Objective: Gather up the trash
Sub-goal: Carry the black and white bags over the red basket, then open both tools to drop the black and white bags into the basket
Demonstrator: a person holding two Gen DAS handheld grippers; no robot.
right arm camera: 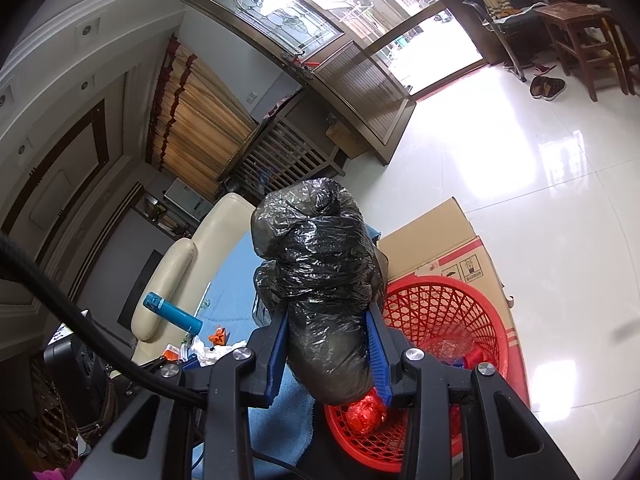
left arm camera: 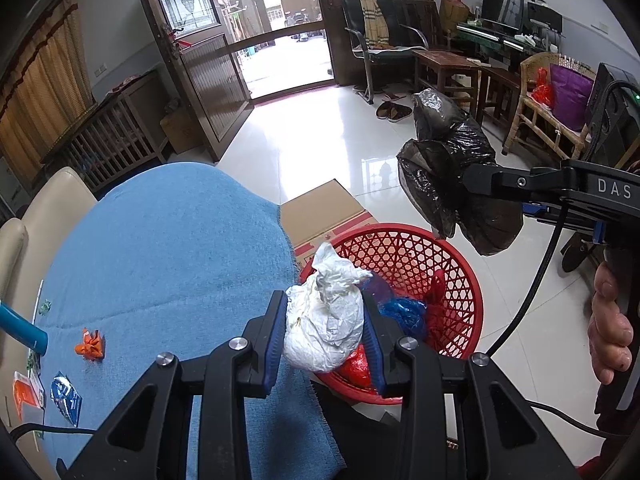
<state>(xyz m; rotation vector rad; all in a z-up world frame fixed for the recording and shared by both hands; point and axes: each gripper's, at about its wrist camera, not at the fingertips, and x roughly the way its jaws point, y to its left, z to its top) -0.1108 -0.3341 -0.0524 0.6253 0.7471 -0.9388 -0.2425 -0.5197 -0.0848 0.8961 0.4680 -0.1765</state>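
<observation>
My left hand-held gripper (left arm camera: 324, 326) is clamped on a crumpled white paper wad (left arm camera: 325, 316) at the red basket's (left arm camera: 460, 280) near rim — my right hand-held gripper (right arm camera: 328, 344) grips a black plastic bag bundle (right arm camera: 320, 264), held above it.
</observation>
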